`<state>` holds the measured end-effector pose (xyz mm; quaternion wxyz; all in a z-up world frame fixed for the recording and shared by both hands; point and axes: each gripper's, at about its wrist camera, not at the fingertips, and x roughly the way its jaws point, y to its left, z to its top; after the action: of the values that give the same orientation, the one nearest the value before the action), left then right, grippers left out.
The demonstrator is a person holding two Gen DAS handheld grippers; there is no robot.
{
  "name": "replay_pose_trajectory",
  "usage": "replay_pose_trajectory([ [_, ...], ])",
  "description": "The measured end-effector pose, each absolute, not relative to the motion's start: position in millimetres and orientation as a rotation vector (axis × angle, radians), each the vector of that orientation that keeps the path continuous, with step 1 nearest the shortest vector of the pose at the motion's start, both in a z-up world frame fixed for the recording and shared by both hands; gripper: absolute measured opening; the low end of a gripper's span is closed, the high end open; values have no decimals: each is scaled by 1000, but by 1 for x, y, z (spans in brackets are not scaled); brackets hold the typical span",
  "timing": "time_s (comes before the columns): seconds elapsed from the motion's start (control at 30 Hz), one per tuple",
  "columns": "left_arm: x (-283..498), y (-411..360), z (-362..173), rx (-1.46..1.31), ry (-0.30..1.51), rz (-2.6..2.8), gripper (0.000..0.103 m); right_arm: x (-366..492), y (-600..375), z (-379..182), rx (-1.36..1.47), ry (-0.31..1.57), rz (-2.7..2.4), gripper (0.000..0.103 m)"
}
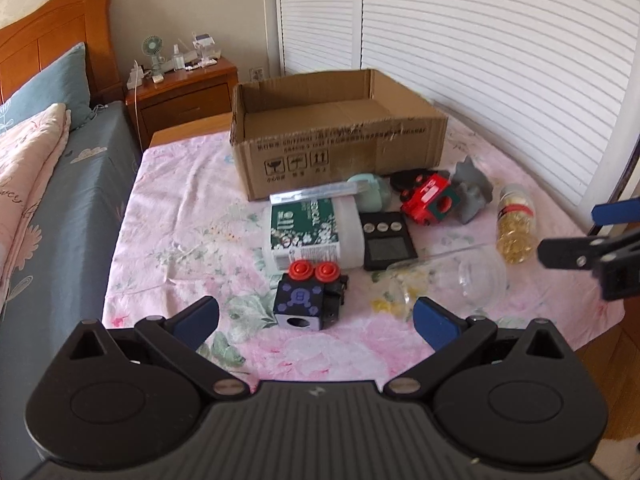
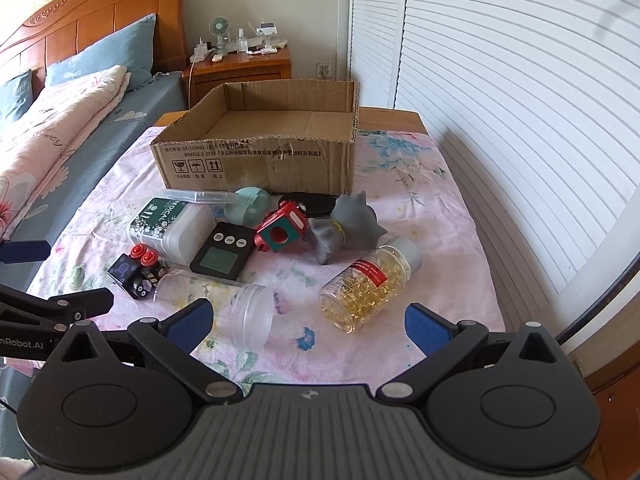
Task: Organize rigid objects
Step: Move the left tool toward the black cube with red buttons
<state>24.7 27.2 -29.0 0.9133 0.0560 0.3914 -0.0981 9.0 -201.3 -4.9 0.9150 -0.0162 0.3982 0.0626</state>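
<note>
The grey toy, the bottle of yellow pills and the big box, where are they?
grey toy (image 2: 347, 222): right wrist view, on its rounded body.
bottle of yellow pills (image 2: 362, 290): right wrist view, on its clear side.
big box (image 2: 256, 168): right wrist view, on its front wall.
</note>
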Motion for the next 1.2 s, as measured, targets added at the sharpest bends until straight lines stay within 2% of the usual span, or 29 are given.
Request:
replay_pose_trajectory([
  [0.23,41,33,-67,146,875,-208,102,16,-210,-19,-39,840,122,103],
  [0.47,55,41,-89,59,920,-235,102,26,-233,-43,6,887,111,103],
  [0.9,64,37,-94,82,865,-245,102,45,-252,-86,-75,943,152,103],
  [1.2,70,39,-95,84,861,-246,103,39,-252,-93,-147,877,220,103],
])
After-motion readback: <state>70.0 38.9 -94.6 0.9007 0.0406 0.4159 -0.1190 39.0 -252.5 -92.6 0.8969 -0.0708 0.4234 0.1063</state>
